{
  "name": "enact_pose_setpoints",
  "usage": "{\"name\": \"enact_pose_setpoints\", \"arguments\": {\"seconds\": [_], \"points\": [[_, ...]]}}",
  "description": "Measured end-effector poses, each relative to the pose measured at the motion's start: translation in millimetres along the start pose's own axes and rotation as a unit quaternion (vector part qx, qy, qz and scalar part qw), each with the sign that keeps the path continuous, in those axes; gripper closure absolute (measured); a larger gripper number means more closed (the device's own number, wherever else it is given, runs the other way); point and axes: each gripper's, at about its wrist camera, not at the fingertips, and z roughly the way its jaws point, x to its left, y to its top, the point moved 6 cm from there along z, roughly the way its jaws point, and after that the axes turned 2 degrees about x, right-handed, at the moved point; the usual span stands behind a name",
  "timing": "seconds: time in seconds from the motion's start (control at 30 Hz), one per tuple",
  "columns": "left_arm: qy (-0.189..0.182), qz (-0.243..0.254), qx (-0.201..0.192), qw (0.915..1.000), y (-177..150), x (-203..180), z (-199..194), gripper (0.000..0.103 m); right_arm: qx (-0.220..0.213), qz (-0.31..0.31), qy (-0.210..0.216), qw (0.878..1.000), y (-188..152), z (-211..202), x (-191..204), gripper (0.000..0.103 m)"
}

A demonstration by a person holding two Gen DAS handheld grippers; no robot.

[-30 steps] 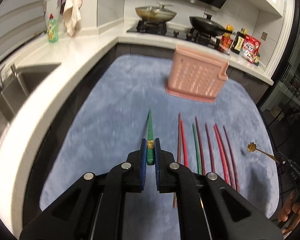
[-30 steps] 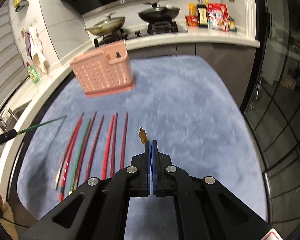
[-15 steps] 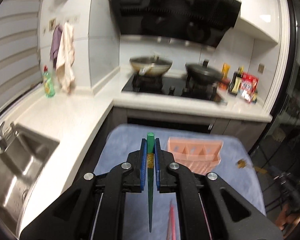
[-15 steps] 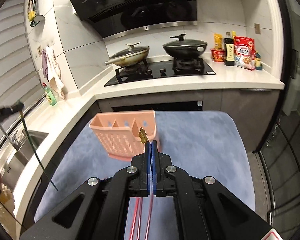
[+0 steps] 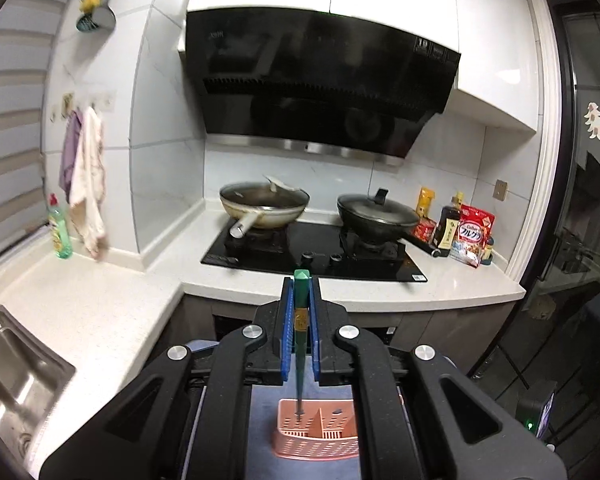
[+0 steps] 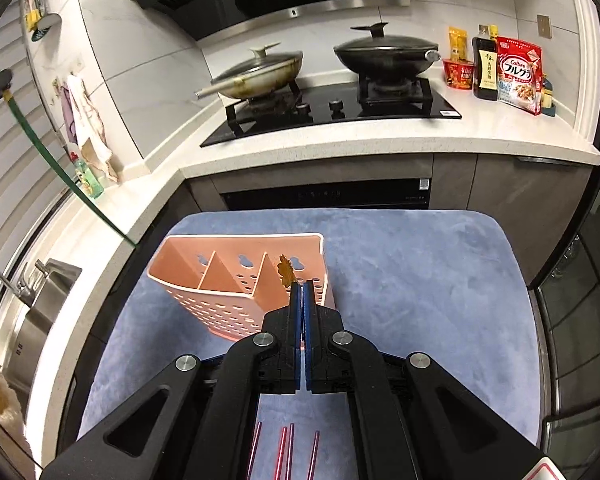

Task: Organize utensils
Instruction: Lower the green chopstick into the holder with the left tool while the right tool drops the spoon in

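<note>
My left gripper (image 5: 301, 292) is shut on a green chopstick (image 5: 301, 344) that hangs tip down, its point over the left compartment of the pink utensil holder (image 5: 316, 436). The same chopstick (image 6: 48, 156) shows at the left of the right wrist view, slanting down toward the holder. My right gripper (image 6: 302, 286) is shut on a thin gold utensil with a flower-shaped end (image 6: 286, 270), held just above the right compartment of the pink holder (image 6: 220, 304). Several red chopsticks (image 6: 286, 452) lie on the blue mat (image 6: 420, 280) below the right gripper.
A stove with a pan (image 6: 256, 72) and a black wok (image 6: 384, 52) sits on the white counter behind the mat. Bottles and a cereal bag (image 6: 518, 74) stand at the right. A steel sink (image 5: 8, 384) lies at the left, with a green soap bottle (image 5: 60, 232).
Both grippers have risen and tilted up from the mat. The green chopstick now hangs vertically over the holder. The gold utensil has moved from the mat area to above the holder.
</note>
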Motion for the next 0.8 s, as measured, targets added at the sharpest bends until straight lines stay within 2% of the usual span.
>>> {"name": "enact_pose_setpoints", "arguments": {"seconds": [0.27,0.37,0.6,0.8], "points": [[0.006,-0.005,0.029,0.9995,-21,2,42,0.096,0.018,-0.005,-0.003,1.0,-3,21,-2,0.101],[0.001,-0.011,0.031,0.9995,-20,5,42,0.096,0.017,-0.002,-0.001,1.0,-2,24,-4,0.101],[-0.005,-0.005,0.004,1.0,5,1,31,0.096,0.018,-0.003,0.001,1.0,1,32,-1,0.101],[-0.003,-0.011,0.027,0.9996,-14,2,55,0.096,0.029,-0.008,-0.007,1.0,-3,44,-1,0.101]]}}
